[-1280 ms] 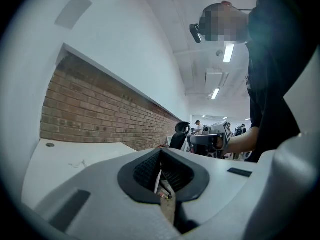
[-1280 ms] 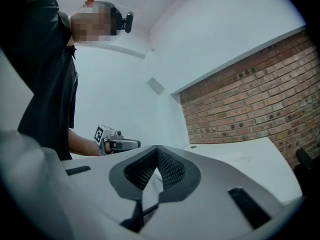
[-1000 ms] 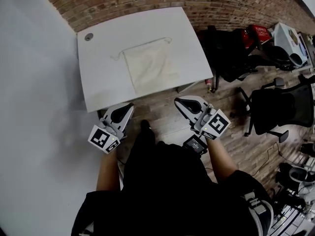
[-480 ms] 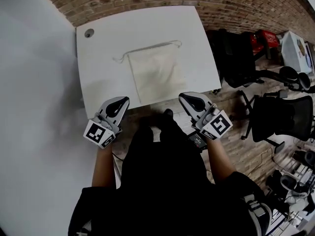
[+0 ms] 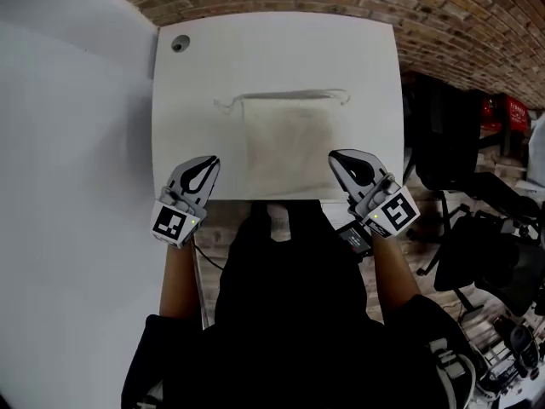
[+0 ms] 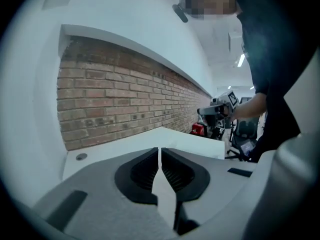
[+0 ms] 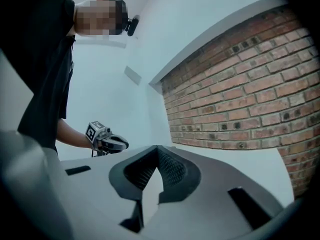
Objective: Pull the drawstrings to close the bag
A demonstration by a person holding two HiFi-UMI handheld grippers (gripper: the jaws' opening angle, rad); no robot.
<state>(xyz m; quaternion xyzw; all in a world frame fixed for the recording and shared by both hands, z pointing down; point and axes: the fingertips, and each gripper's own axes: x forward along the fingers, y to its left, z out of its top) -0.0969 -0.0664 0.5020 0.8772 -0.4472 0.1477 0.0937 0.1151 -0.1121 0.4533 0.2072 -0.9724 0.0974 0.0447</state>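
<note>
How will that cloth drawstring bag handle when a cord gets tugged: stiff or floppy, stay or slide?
Probably floppy: the drawstring bag lies flat, apparently empty, so it should drape rather than hold shape. Likely light: a one-sided tug on a drawstring may drag it across the smooth white table instead of cinching it.

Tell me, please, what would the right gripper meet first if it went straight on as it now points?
Probably the cream cloth drawstring bag on the white table: the right gripper aims across its right side, though its height above is unclear.
</note>
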